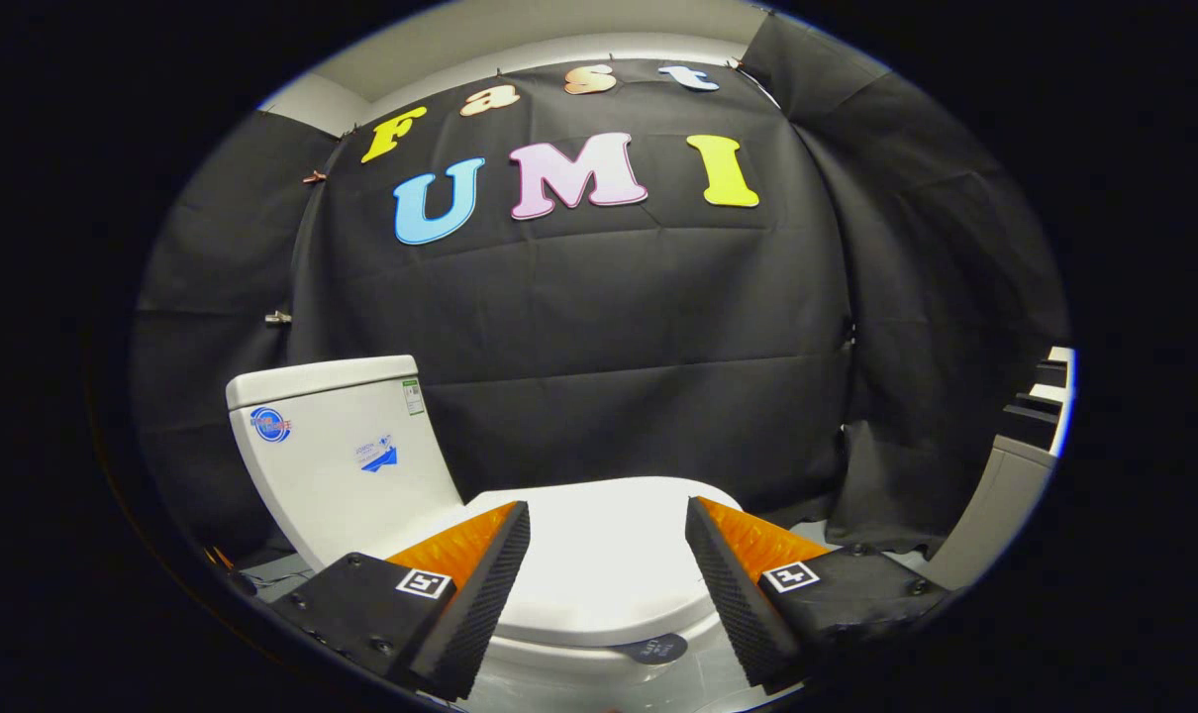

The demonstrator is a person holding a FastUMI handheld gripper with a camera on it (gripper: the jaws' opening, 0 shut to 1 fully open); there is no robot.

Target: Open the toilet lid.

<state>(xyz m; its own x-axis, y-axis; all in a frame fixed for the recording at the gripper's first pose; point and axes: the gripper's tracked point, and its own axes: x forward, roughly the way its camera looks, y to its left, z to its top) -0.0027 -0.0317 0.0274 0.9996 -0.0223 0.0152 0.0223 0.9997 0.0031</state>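
A white toilet stands side-on ahead of me, its lid (604, 555) lying flat and closed over the bowl. The white tank (337, 451), with stickers on its side, rises to the left of the lid. My gripper (607, 525) hovers above the near side of the lid, open wide, with nothing between its fingers. The lid shows in the gap between the two fingers and its near edge curves just below them. A small dark round sticker (650, 649) sits on the bowl under that edge.
Black cloth walls close in behind and to the right of the toilet. A pale grey panel (995, 505) leans at the far right. Grey floor shows on either side of the bowl.
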